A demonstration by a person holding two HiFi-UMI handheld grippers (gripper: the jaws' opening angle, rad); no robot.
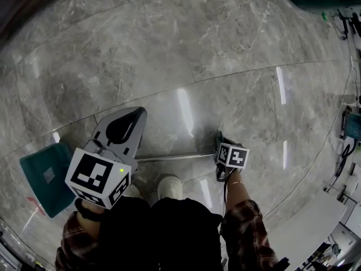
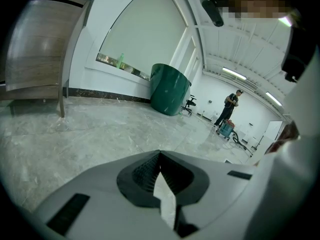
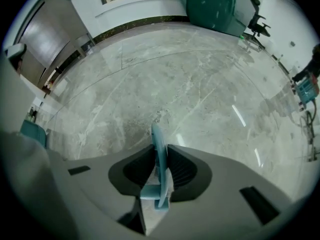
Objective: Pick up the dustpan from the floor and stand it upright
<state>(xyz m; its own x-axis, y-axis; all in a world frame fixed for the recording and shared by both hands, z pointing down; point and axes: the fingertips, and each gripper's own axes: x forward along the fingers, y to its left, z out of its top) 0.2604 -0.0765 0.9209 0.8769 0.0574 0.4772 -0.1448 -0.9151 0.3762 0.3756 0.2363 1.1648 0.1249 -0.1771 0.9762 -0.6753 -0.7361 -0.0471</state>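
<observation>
The dustpan (image 1: 44, 178) lies on the grey marble floor (image 1: 214, 66) — a teal scoop with a long, thin metal handle (image 1: 175, 157) ending in a pale teal plastic tip (image 3: 159, 171). That tip stands edge-on between the jaws of the right gripper (image 1: 221, 150), which are clenched on it. The scoop is well off to their left — just beside the left gripper (image 1: 127, 126), whose jaws are closed on nothing.

The teal dustpan (image 1: 42, 176) lies flat, its handle (image 1: 175, 157) end seemingly at the right gripper (image 1: 220, 154).
</observation>
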